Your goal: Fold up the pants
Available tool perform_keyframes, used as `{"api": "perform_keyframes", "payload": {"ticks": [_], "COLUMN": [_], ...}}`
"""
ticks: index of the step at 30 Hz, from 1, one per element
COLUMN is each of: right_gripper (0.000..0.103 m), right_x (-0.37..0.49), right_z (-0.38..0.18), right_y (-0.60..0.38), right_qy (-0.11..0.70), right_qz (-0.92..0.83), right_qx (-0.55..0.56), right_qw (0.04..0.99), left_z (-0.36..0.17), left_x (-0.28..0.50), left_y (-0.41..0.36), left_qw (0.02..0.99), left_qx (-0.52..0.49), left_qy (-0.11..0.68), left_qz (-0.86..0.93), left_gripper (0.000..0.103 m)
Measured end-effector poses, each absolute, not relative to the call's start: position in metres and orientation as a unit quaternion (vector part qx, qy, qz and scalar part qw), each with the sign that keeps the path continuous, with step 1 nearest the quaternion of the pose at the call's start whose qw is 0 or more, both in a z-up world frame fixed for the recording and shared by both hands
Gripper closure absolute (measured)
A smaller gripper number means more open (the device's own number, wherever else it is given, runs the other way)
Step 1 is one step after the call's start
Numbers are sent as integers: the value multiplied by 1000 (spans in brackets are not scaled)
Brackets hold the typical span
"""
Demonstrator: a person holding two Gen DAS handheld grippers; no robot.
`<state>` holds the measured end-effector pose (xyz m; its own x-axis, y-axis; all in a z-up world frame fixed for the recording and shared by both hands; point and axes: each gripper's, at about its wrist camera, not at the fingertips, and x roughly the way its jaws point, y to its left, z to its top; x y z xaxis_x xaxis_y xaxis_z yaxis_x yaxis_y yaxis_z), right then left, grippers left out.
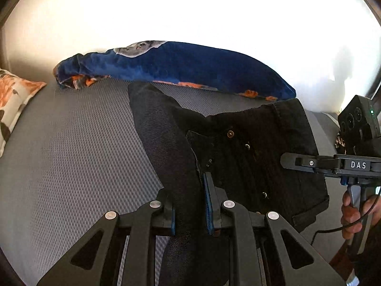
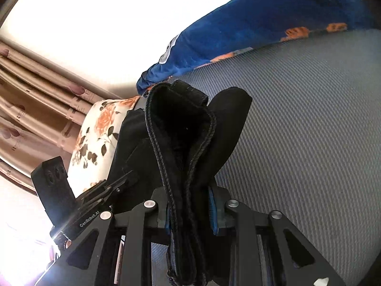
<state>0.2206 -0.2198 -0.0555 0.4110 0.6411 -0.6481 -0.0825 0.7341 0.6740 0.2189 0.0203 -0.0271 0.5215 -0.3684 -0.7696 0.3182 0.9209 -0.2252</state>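
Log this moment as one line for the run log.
left gripper: shut on pants | right gripper: shut on pants | pants lifted over bed

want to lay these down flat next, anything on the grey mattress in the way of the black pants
Nothing visible. Both the left gripper and right gripper already clamp the pants; the blue blanket and floral pillow sit at the mattress edges.

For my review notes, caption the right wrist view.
Right gripper clamps bunched black denim pants above grey textured mattress.
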Motion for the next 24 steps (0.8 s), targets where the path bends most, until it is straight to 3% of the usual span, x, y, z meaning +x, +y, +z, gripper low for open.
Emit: {"api": "perform_keyframes", "payload": {"ticks": [24], "right_gripper": [80], "right_x": [264], "right_z": [-75], "right_y": [-244], "right_qy": [501], "right_qz": [194], "right_qx": [288], "right_qw": [793], "left_z": [-63], "left_x": [276], "left_y": [4], "left_qw": [862], "left_qx": [-10], "left_qy": [465], "left_qz": [-201], "left_gripper": [84]}}
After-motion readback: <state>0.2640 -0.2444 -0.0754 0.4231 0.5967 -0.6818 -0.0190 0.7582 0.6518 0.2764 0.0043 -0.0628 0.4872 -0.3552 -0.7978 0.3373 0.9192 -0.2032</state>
